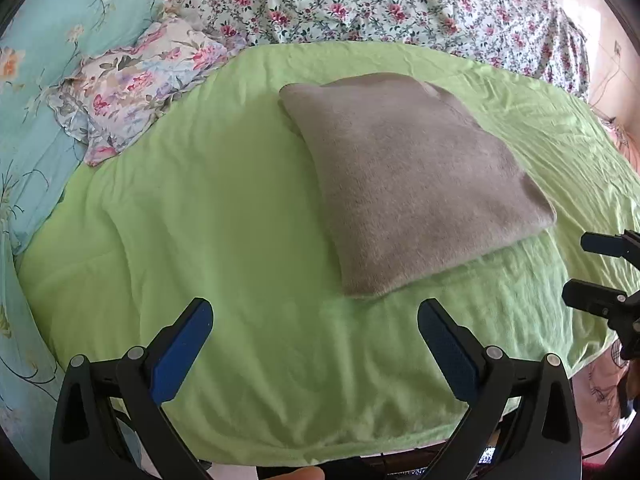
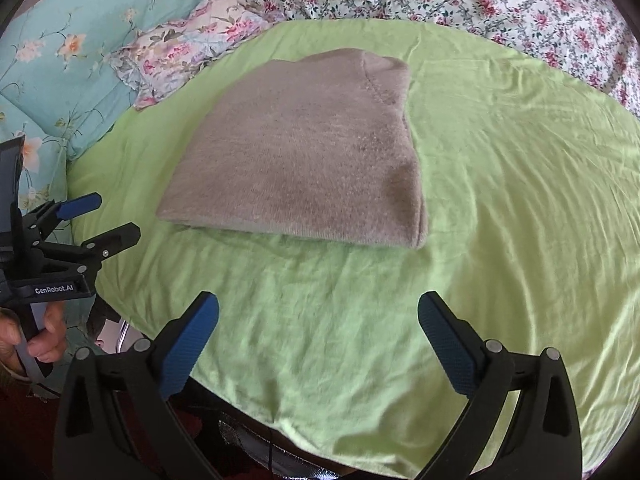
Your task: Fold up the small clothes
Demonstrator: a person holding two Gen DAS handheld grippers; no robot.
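A grey knitted garment (image 1: 404, 176) lies folded into a flat rectangle on the green cloth (image 1: 224, 220); the right wrist view shows the same grey garment (image 2: 304, 160) from the other side. My left gripper (image 1: 314, 312) hovers open over bare green cloth, short of the garment's near corner, with nothing between its fingers. My right gripper (image 2: 318, 308) is open too, above the green cloth (image 2: 520, 200) in front of the garment's near edge. Each gripper appears in the other's view: the right gripper (image 1: 588, 268) at the right edge, the left gripper (image 2: 108, 220) at the left, held by a hand (image 2: 36, 340).
Flowered bedding (image 1: 360, 0) lies behind the green cloth. A pale floral pillow (image 1: 136, 88) and turquoise floral bedding (image 1: 60, 40) sit at the back left. The green cloth's front edge (image 1: 320, 456) hangs just below my left gripper.
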